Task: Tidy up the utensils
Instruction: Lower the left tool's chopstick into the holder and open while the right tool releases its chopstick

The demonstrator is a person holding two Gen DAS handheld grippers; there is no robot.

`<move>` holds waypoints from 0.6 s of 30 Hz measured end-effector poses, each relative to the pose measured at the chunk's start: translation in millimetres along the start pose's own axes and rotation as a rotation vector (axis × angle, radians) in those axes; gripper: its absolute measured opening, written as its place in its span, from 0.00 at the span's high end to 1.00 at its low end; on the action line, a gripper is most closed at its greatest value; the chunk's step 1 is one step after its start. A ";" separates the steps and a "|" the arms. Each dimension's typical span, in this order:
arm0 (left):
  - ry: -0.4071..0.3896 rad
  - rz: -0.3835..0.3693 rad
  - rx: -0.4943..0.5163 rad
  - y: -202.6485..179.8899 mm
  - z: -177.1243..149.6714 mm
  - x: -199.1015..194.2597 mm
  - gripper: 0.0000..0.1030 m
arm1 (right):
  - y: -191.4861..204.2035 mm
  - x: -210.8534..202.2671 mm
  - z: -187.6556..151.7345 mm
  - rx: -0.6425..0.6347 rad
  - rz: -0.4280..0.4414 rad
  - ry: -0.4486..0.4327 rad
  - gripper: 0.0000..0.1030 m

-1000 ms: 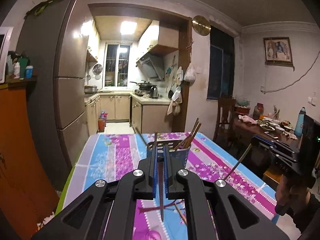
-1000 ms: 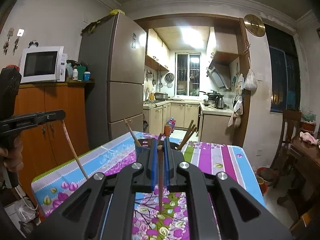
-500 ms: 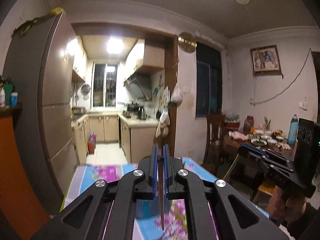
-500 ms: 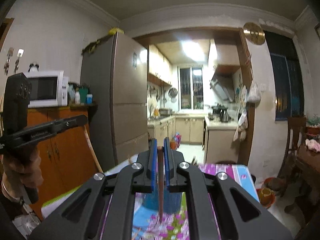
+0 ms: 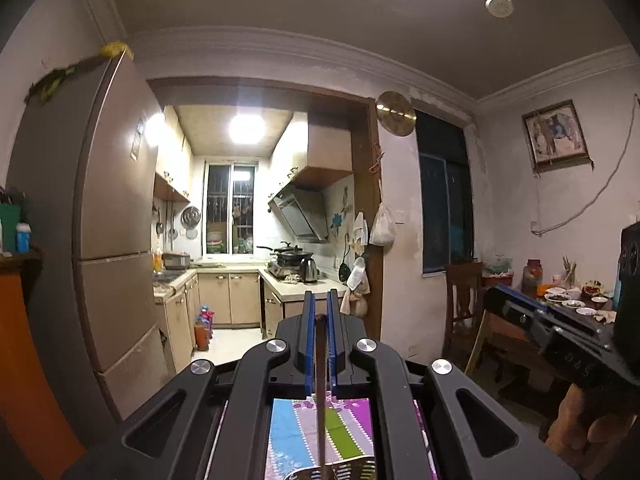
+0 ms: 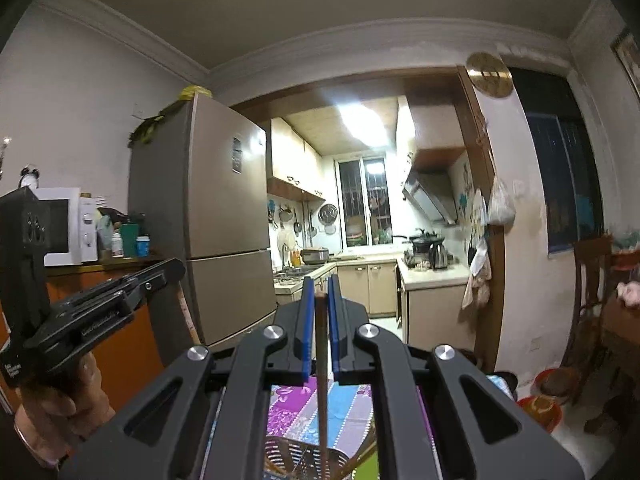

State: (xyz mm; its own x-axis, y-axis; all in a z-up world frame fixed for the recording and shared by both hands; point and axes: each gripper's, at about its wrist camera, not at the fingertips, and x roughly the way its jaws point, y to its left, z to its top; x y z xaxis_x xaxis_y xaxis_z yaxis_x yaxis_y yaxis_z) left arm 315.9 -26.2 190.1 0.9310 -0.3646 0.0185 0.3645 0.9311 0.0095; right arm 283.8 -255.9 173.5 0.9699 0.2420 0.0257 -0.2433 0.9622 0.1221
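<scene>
The fridge (image 6: 224,216) is standing left of the kitchen doorway, the microwave (image 6: 66,226) sitting further left, the desk (image 6: 304,412) lying below both grippers.

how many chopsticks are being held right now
2: one chopstick hangs from the shut left claw, another chopstick from the shut right claw. More may sit hidden in the holder below.
</scene>
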 end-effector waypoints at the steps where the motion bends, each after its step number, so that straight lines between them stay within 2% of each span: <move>1: 0.013 -0.003 -0.010 3.2 -5.7 8.6 0.93 | -3.3 5.7 -4.4 0.014 0.000 0.010 0.95; 3: 0.053 -0.008 -0.032 8.0 -23.0 26.9 0.94 | -10.7 22.4 -20.9 0.050 0.006 0.039 0.95; 8: 0.125 0.013 -0.010 14.9 -66.2 57.1 0.94 | -19.6 50.7 -60.7 0.104 -0.008 0.121 0.95; 14: 0.210 0.010 0.005 21.8 -107.9 75.3 0.93 | -29.9 62.3 -104.8 0.182 -0.029 0.207 0.95; 18: 0.263 0.008 0.019 20.8 -127.1 83.7 0.93 | -31.6 65.8 -121.4 0.194 -0.058 0.256 0.94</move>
State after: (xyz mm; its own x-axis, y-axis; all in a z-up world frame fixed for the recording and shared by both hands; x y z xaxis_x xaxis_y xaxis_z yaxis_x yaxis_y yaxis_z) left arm 404.0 -37.1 64.7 0.9081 -0.3416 -0.2423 0.3587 0.9330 0.0292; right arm 354.8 -255.2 50.9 0.9435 0.2348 -0.2338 -0.1585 0.9394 0.3039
